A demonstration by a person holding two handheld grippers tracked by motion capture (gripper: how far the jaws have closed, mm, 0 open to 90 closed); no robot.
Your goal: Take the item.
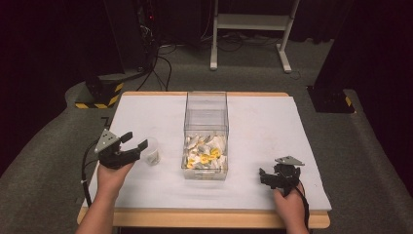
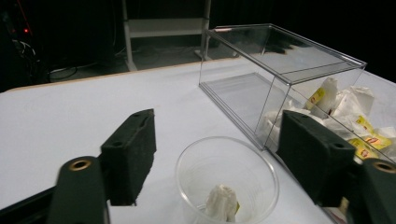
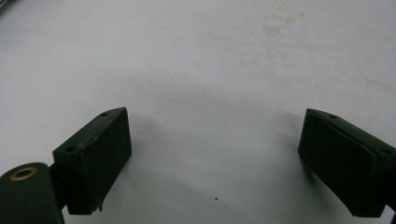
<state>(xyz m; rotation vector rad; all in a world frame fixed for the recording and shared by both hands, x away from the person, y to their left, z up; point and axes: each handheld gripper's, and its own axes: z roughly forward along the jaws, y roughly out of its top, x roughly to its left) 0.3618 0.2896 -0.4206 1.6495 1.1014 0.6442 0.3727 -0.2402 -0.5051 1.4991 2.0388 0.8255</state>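
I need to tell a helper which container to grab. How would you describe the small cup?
On the white table, left of the tall clear box of tea bags, stands a small clear plastic cup. It's round, open-topped and holds one tea bag.

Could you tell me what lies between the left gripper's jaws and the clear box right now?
In the left gripper view, a clear cup holding one tea bag sits below the open left gripper, beside the box.

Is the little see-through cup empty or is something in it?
Not empty. The plastic cup stands upright with one white tea bag at its bottom, below the open left gripper.
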